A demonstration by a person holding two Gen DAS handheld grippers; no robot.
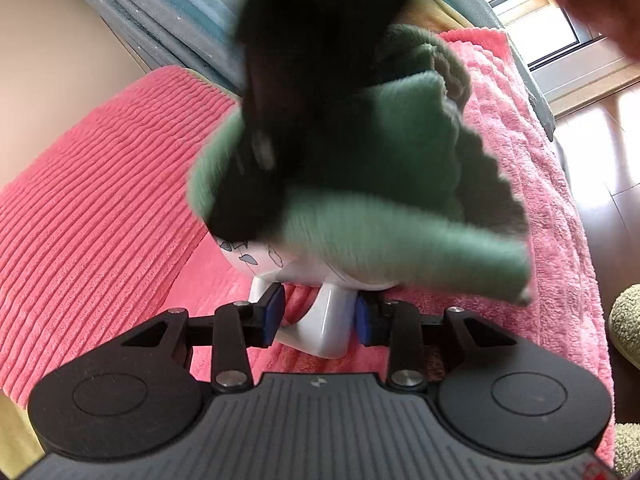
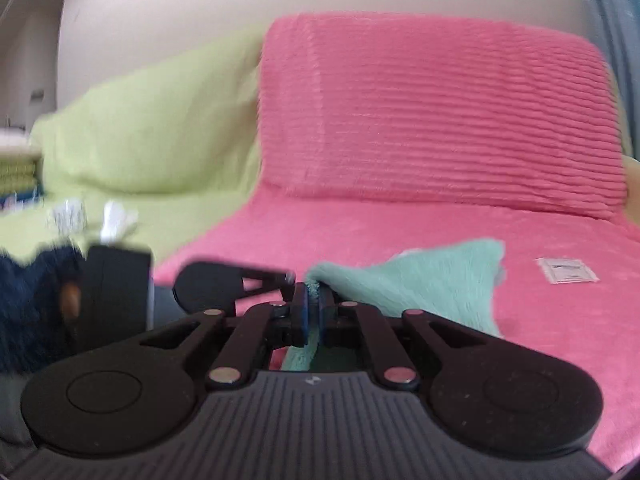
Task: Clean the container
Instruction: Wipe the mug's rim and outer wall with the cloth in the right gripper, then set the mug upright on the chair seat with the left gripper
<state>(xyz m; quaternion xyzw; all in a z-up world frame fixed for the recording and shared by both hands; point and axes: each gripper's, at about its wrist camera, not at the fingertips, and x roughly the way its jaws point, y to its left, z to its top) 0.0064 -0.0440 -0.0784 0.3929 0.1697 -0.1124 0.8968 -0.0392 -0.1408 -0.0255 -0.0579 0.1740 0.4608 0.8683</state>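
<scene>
daylight from window (image 1: 560, 20), glare | motion blur | fisheye-bent edges

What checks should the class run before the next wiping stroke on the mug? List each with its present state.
1. Left gripper grips the mug by its handle: ok.
2. Right gripper is shut on the green cloth: ok.
3. Cloth lies over the mug: ok, the left wrist view shows it draped across the top.
4. Cloth reaches inside the mug: cannot tell, the opening is hidden.
5. Mug sits steady on the pink blanket: cannot tell, its base is hidden.
6. Mug is clean: cannot tell, the picture is blurred.
</scene>
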